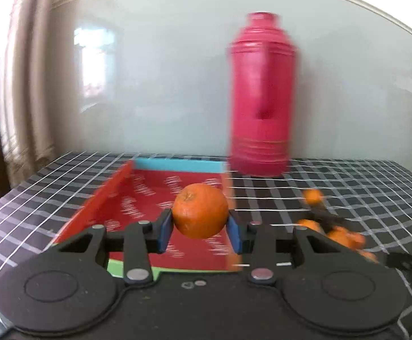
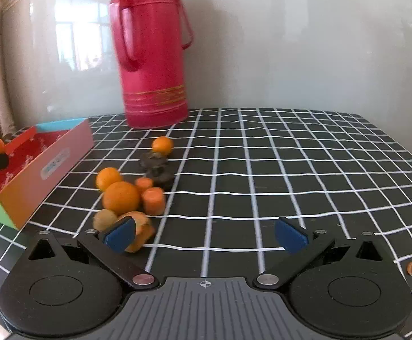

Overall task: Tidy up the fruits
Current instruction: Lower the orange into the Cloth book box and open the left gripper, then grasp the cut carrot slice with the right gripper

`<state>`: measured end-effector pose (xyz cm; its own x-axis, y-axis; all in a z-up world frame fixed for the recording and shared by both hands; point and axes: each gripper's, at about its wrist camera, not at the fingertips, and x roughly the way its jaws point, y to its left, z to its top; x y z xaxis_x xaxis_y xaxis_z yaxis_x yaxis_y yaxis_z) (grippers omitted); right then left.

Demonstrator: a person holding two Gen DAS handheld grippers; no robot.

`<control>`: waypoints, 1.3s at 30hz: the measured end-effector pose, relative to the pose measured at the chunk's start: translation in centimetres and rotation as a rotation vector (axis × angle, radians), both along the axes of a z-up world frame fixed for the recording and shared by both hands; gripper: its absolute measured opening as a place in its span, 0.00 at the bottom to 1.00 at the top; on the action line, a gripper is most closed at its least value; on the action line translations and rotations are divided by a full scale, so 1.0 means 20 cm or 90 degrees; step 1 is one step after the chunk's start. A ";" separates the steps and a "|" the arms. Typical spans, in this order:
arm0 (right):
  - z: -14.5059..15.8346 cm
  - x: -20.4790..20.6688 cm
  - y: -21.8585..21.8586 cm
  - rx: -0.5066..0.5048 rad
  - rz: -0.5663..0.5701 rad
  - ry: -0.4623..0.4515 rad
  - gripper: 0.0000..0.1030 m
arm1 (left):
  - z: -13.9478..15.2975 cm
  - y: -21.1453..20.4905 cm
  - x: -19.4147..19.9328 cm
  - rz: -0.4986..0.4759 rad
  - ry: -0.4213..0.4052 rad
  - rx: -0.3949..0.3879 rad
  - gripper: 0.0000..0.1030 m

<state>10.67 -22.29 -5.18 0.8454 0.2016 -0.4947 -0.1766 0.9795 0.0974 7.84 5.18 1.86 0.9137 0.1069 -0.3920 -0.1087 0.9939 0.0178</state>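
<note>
The left gripper [image 1: 200, 228] clenches a round, dimpled orange [image 1: 200, 210] between its blue pads, holding it above the shallow cardboard box [image 1: 138, 195] with its glossy red printed floor. The right gripper [image 2: 205, 235] stands wide apart and empty over the black tablecloth [image 2: 291, 170] gridded with white lines. Just beside its left finger lies a heap of fruit [image 2: 121, 195]: smooth oranges, stubby cylindrical orange pieces, a fuzzy tan ball and dark wrinkled lumps [image 2: 156, 168]. A ribbed pink plastic thermos [image 2: 152, 56] with a gold band stands against the wall.
</note>
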 end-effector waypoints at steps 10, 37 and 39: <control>0.02 -0.06 0.11 -0.025 0.027 -0.036 1.00 | 0.01 0.13 -0.12 0.055 -0.024 -0.022 0.84; -0.07 0.03 0.24 -0.061 0.053 0.020 0.64 | -0.02 0.24 -0.26 0.092 0.000 0.014 0.94; -0.06 0.04 0.25 -0.059 0.054 0.017 0.64 | -0.02 0.27 -0.27 0.094 0.000 0.005 0.94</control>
